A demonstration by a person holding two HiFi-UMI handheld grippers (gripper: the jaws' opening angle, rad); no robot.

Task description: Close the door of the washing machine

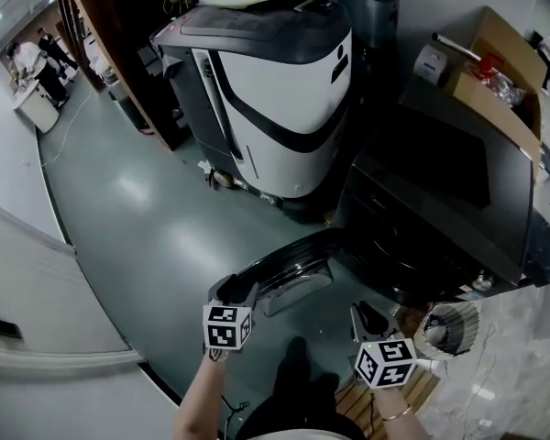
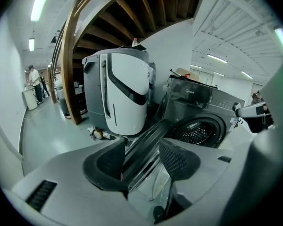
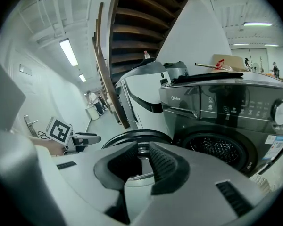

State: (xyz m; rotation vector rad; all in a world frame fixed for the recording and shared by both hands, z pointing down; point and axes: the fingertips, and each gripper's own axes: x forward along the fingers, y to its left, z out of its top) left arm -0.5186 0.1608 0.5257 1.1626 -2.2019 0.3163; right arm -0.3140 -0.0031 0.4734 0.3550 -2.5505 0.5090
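Fingers of left gripper: wide apart, clamped on nothing. In the gap, dark rim of the door, slanting up to the right and close by one pad; touching or not, impossible to tell. Lower in the same gap, the door's glass bowl.

Fingers of right gripper: narrower, yet parted, with nothing between. Just beyond the tips, the door's rim as a flat dark arc. At the left edge of that view, the other gripper with its marker cube.

From the head view: left gripper at the near left end of the door, right gripper a little apart from its right end, nearer the washer. Below the cubes, two bare forearms, with a bracelet on the right wrist.

Door wide open, swung out over the floor, far end at the washer's front beside the drum opening. Perforated metal drum plain inside that round opening.

Washer dark grey, with a row of control icons and a round knob along the top of its front. On its lid, a cardboard box with some red and clear items inside.

Left of the washer, just beside it, a tall white machine with a black curved stripe. Behind that, a wooden staircase. Far off at the left, across the pale floor, people at a white counter.
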